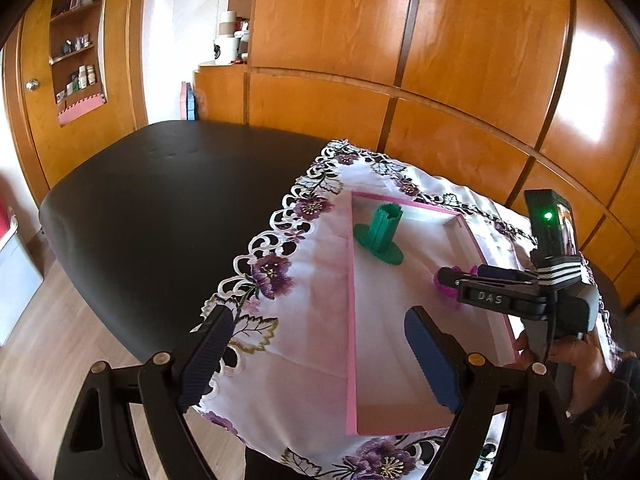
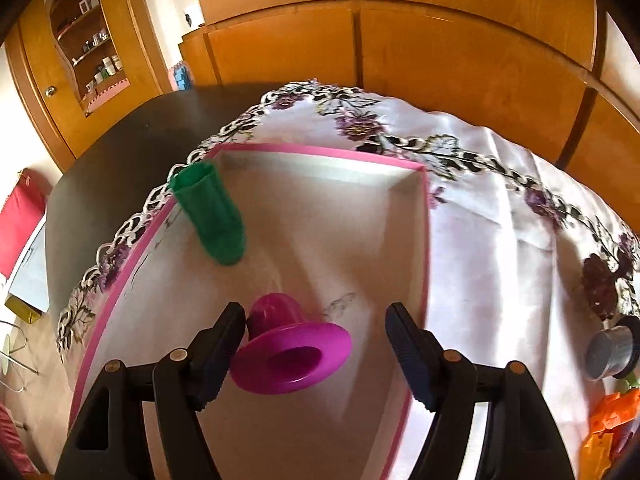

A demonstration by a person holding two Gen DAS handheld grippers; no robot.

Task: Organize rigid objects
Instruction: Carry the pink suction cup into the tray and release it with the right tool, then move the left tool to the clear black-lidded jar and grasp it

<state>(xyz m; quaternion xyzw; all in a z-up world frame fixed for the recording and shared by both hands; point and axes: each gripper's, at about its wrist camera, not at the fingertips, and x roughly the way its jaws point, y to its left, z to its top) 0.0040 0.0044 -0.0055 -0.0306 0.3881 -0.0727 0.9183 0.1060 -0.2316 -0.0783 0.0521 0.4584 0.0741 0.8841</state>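
Note:
A shallow white tray with a pink rim (image 1: 351, 300) (image 2: 320, 151) lies on a flowered white cloth (image 1: 312, 248). A green flanged piece (image 1: 378, 232) (image 2: 212, 212) stands in its far left corner. A magenta flanged piece (image 2: 288, 348) (image 1: 448, 290) lies tipped on the tray floor between my right gripper's fingers, close against the left finger and well apart from the other. My right gripper (image 2: 315, 314) (image 1: 460, 276) is open. My left gripper (image 1: 316, 320) is open and holds nothing; it hangs above the tray's left wall and the cloth.
The cloth covers the right part of a black table (image 1: 160, 208). A grey cup (image 2: 612, 354) and an orange toy (image 2: 612, 420) lie on the cloth right of the tray. Wooden cabinets (image 1: 400, 60) stand behind. A person's hand (image 1: 568, 360) holds the right gripper.

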